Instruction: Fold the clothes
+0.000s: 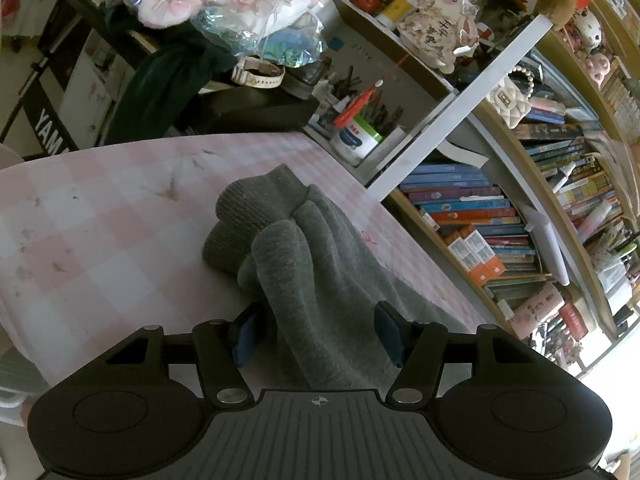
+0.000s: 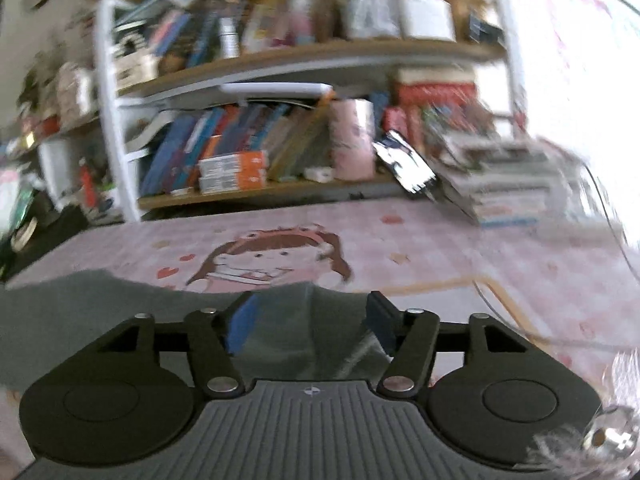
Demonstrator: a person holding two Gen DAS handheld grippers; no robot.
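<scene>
A grey sweater (image 1: 320,280) lies bunched on the pink checked tabletop (image 1: 100,220), its ribbed cuff (image 1: 248,216) rolled up at the far end. My left gripper (image 1: 316,334) stands open astride the near part of the sweater; the cloth runs between its blue pads without being pinched. In the blurred right wrist view the same grey sweater (image 2: 100,312) spreads flat from the left edge to under my right gripper (image 2: 310,320). That gripper is open, its pads clear of the cloth beneath them.
A bookshelf (image 1: 480,216) packed with books borders the table on the right. A keyboard stand piled with plush toys (image 1: 224,4) rises behind. A leaning stack of books (image 2: 504,176) and a thin cable (image 2: 492,300) rest on the table's cartoon-print cover (image 2: 280,256).
</scene>
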